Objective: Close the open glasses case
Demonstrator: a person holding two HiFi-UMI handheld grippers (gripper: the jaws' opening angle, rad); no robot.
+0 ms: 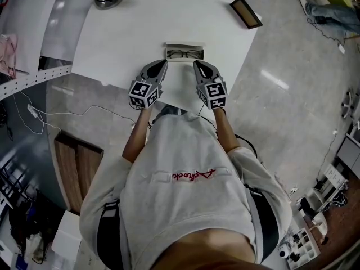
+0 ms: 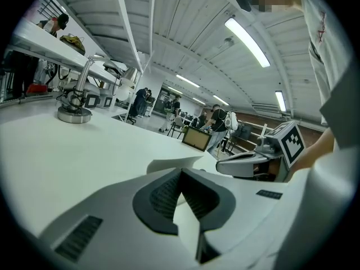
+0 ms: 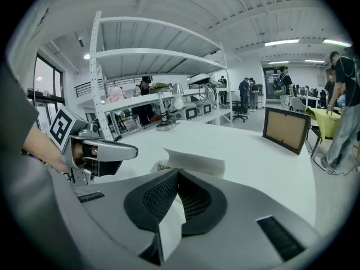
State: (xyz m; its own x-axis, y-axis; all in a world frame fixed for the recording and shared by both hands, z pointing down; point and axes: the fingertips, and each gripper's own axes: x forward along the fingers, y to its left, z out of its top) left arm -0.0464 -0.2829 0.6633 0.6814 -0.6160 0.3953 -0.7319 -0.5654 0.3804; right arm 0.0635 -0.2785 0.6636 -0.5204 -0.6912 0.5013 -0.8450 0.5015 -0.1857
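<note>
A: Where is the glasses case (image 1: 184,46) now?

B: It lies open on the white table (image 1: 129,32), with the glasses (image 1: 184,53) inside. The left gripper (image 1: 163,64) and the right gripper (image 1: 198,65) point at its near side, just beside it. Both have the jaws pressed together and hold nothing.

A: What can go wrong from here?

B: I think the case is light and the table is smooth. If one narrow tip pushes the lid alone, the case can slide away or turn instead of closing. Also, if an arm of the glasses stands up, the lid can catch it.

A: What is hard to see?

B: In both gripper views the gripper's own jaws cover the low part of the case; only a white wall (image 3: 194,161) shows. I cannot tell the hinge side, nor if the tips touch the case.
</note>
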